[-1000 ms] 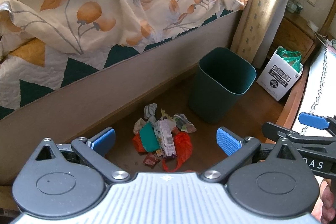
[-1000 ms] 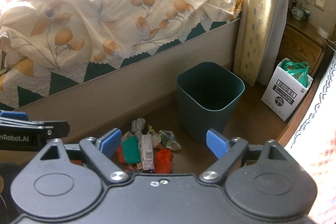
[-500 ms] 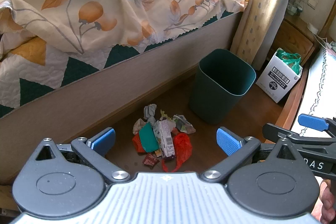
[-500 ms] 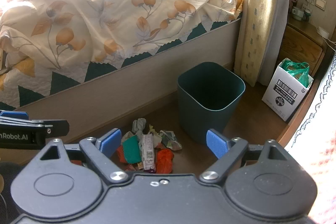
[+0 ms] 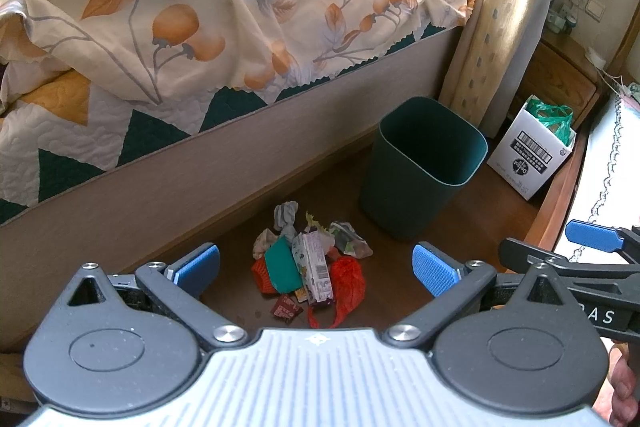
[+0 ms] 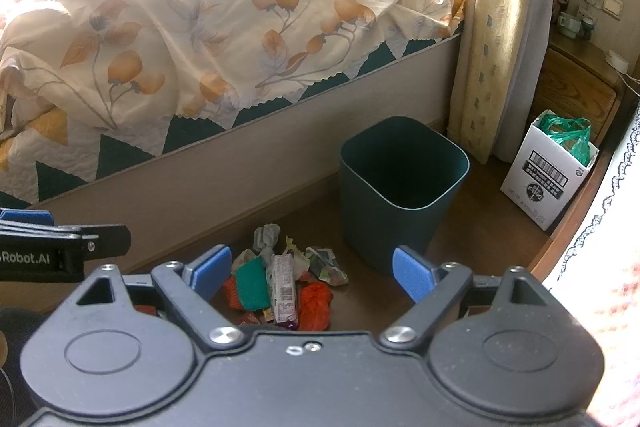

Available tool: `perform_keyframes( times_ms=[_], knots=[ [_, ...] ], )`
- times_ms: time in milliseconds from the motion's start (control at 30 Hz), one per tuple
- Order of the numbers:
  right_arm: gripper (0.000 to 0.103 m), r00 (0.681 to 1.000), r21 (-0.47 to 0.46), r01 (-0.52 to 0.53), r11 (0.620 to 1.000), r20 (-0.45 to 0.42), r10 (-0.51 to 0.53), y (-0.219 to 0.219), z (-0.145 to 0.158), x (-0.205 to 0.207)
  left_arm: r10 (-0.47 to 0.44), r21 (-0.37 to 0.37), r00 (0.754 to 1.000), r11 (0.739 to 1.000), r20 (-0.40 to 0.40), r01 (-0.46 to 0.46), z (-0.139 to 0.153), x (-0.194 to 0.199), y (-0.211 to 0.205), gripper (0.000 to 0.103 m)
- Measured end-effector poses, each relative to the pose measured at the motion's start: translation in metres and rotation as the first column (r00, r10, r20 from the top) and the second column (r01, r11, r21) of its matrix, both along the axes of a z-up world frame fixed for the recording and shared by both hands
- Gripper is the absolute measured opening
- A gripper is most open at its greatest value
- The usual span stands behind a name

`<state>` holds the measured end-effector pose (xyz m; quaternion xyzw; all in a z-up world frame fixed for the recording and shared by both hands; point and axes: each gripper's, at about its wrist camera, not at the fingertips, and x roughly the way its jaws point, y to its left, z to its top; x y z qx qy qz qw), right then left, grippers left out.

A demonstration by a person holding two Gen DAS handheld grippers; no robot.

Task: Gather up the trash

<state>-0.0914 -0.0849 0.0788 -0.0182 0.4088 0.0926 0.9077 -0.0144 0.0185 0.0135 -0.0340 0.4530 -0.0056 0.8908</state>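
The trash lies in one small heap on the wooden floor (image 5: pixel 420 291), just beside the dark green wastebasket (image 5: pixel 424 167) on the side away from the curtain (image 5: pixel 492 27), and close to the base of the bed (image 5: pixel 200 163); nothing of it looks to be in the wastebasket yet, though the bottom is too dark to be sure.

The left gripper (image 5: pixel 316 265) hangs above the heap with its blue pads spread wide and nothing between them; the right gripper (image 6: pixel 312 267) is likewise wide apart and empty, well above the floor.

Judging by looks, every piece is light, and most of it soft:
- the printed carton (image 5: pixel 314 265) on top of the heap is the stiffest piece; I would take it across its narrow sides near the middle, since it should keep its shape and only dent under a hard squeeze;
- the red mesh bag (image 5: pixel 348 279), on the side of the heap nearer the wastebasket, is limp and will collapse and dangle; pinch a bunched part, not the loose tail;
- the teal wrapper (image 5: pixel 282 265), beside the carton on the side away from the wastebasket, looks thin and perhaps slick; best caught at a raised edge;
- the crumpled paper wad (image 5: pixel 286 213) at the bed side of the heap should compress readily and hold by friction;
- the small dark red packet (image 5: pixel 285 307) lies flat on the floor and would likely be the hardest to lift.

The pieces overlap, so one lift may drag its neighbours.
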Motion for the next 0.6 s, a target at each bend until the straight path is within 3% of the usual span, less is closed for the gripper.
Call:
perform_keyframes(
  times_ms=[300, 600],
  knots=[
    [0.088, 1.000, 0.002, -0.006, 1.000, -0.002, 0.006, 0.002, -0.001, 0.001, -0.005, -0.022, 1.000, 1.000, -0.005, 0.004, -0.001, 0.003, 0.005, 0.103],
    [0.086, 1.000, -0.006, -0.026, 1.000, 0.000, 0.026, -0.001, -0.007, 0.029, 0.028, -0.029, 0.999, 0.999, -0.027, -0.029, -0.017, 0.024, 0.017, 0.103]
  ],
)
